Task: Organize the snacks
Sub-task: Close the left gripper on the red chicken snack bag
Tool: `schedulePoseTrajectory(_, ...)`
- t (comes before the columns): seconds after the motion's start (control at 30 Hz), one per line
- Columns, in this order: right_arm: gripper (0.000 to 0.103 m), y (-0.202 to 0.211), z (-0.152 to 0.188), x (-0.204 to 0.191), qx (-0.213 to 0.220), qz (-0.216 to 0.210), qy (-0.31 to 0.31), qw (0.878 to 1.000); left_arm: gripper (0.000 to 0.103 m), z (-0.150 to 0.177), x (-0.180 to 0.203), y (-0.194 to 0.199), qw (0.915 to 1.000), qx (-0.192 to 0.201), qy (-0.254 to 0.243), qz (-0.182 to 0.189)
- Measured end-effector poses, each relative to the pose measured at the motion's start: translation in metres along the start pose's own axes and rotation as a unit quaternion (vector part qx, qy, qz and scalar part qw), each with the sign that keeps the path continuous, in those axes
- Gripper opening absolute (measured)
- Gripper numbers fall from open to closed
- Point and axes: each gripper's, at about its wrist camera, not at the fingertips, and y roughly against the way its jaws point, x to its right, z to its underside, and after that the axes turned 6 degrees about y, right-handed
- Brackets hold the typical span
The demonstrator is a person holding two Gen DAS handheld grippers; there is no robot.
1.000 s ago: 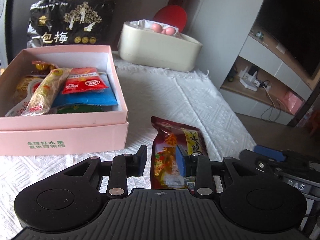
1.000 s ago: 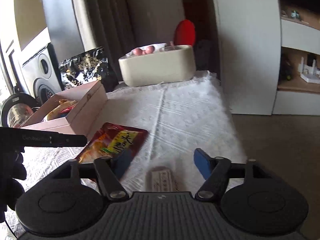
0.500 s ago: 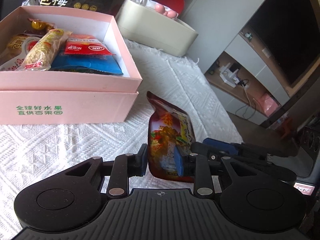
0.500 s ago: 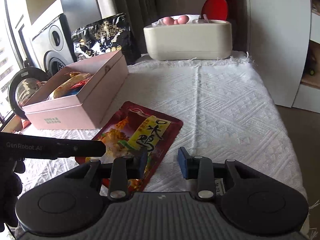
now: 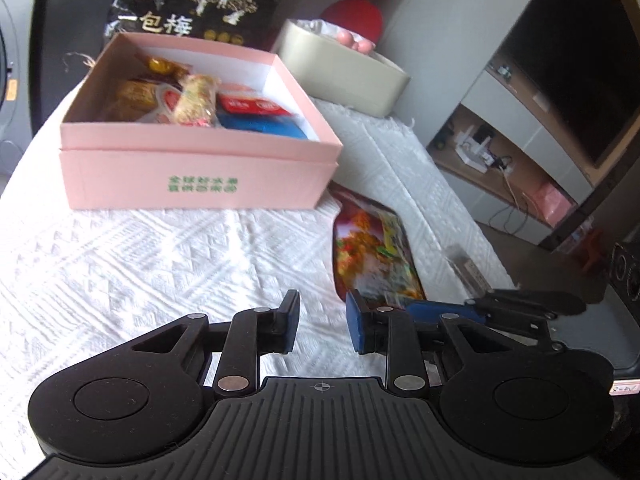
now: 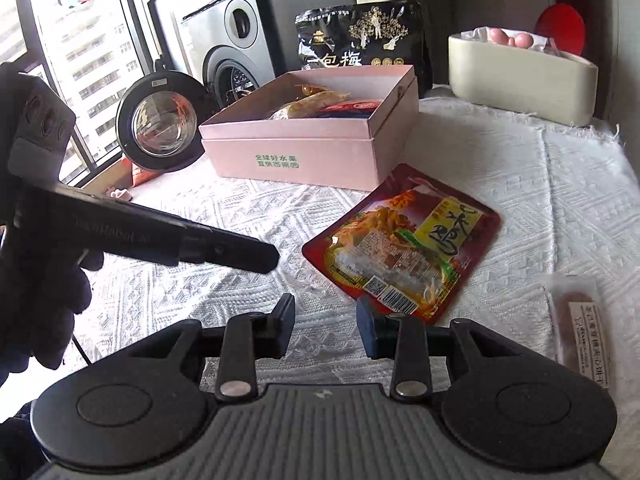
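A red snack pouch (image 6: pixel 404 240) lies flat on the white cloth, just in front of the pink box's (image 6: pixel 304 160) right corner; it also shows in the left wrist view (image 5: pixel 372 252). The pink box (image 5: pixel 192 176) holds several snack packets. My left gripper (image 5: pixel 322 326) is open and empty, just left of the pouch's near end. My right gripper (image 6: pixel 325 326) is open and empty, hovering at the pouch's near edge. A small clear-wrapped snack (image 6: pixel 580 328) lies at the right of the right wrist view.
A black snack bag (image 5: pixel 192 4) stands behind the box. A cream tub (image 6: pixel 520 68) with pink items sits at the back right. A round black-framed glass object (image 6: pixel 160 124) and a washing machine (image 6: pixel 232 40) are at the left. The table's right edge drops to the floor.
The left gripper let go of the red pouch and pulled back to the left; the pouch now lies flat. The right gripper opened a little wider and swung left toward the box.
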Motion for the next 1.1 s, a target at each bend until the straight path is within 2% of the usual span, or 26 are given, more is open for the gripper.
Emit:
schedulePoseTrajectory(0.13,0.035,-0.001,-0.003,0.033,0.003,0.07,-0.053,0.996,0.029,-0.02,-0.001,-0.02,0.9996,0.025,0.005,0.013)
schedulePoseTrajectory(0.23,0.035,-0.001,-0.002,0.057,0.009,0.13,-0.07,0.989,0.029,-0.03,0.003,-0.044,0.9995,0.024,0.0,0.02)
schedulePoseTrajectory(0.37,0.034,-0.01,-0.007,0.087,0.01,0.161,-0.086,0.983,0.029,-0.036,0.007,-0.073,0.9996,0.008,-0.006,0.027)
schedulePoseTrajectory(0.57,0.034,-0.023,-0.009,0.08,0.017,0.141,-0.073,0.987,0.03,-0.032,0.005,-0.079,0.9974,-0.012,0.0,0.072)
schedulePoseTrajectory(0.9,0.034,-0.01,0.008,0.031,0.01,0.045,-0.056,0.997,0.029,-0.007,-0.008,-0.034,0.9977,-0.019,-0.004,0.065)
schedulePoseTrajectory(1.0,0.034,-0.009,0.01,0.011,0.002,-0.008,-0.046,0.999,0.03,-0.005,-0.014,-0.018,0.9995,-0.004,-0.007,0.031)
schedulePoseTrajectory(1.1,0.034,-0.009,0.008,-0.004,0.0,-0.015,-0.015,1.0,0.03,-0.007,-0.013,-0.004,0.998,0.023,-0.03,-0.05)
